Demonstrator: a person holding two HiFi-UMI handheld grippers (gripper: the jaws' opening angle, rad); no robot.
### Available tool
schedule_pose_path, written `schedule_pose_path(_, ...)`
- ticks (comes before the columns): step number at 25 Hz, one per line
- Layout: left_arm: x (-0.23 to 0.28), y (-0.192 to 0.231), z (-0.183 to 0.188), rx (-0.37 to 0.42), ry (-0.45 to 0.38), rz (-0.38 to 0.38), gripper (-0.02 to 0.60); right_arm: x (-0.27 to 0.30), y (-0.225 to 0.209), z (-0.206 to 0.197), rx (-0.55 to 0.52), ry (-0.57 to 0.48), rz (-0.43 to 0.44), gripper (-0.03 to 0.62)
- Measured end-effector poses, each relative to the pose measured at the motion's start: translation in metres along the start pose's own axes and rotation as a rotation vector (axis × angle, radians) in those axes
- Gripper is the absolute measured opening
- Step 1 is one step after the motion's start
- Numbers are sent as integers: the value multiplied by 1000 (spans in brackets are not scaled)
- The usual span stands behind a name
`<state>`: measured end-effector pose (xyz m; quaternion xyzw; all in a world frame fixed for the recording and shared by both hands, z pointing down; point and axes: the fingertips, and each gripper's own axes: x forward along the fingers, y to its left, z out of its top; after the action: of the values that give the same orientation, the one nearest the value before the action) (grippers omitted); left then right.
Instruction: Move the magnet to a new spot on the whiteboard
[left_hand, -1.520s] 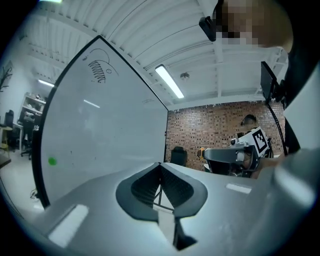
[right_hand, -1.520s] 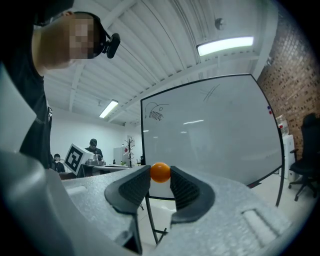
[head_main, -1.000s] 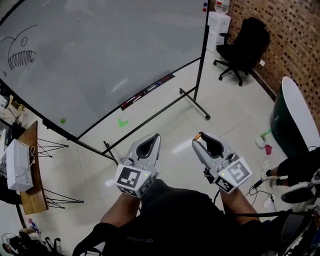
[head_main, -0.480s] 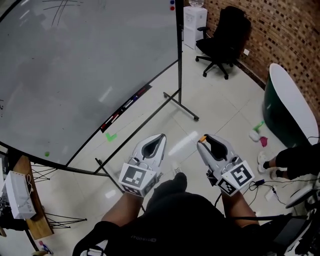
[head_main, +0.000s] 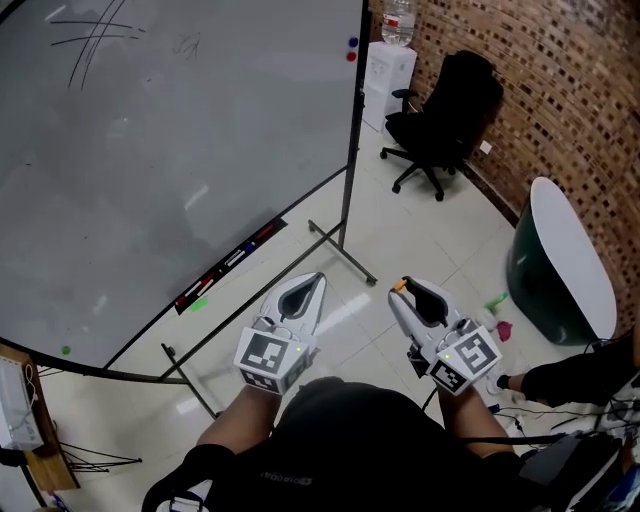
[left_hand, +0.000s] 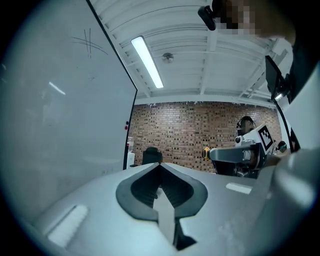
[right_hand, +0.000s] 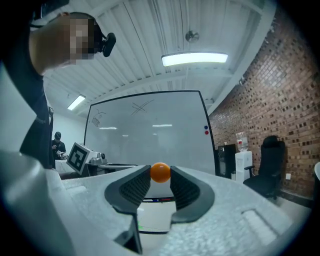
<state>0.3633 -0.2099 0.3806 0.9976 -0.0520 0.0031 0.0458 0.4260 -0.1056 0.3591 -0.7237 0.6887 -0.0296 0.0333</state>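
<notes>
I have walked along the whiteboard (head_main: 180, 150), which now fills the upper left, so a new spot is near; my right tool (head_main: 402, 289) still pinches the orange magnet (right_hand: 160, 172), and my left tool (head_main: 318, 278) is pressed together, empty.

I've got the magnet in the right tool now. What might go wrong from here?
The orange magnet is pinched only at the very tips of the right tool; being round, it might pop out. The floor bar of the whiteboard stand lies just ahead, so it may be a trip hazard.
</notes>
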Motion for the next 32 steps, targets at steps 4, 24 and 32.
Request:
schedule_pose_path(4,39,27,10,14,-41,16,14,39,-35,10,-47,-15,23,110)
schedule_pose_path(24,171,93,23,-3,-27,407,15,253,-272,66,-154,-19,152,110)
schedule_pose_path(32,213,89,13,-4,-26,547,14,354,-326,94,-227,-31,186,110)
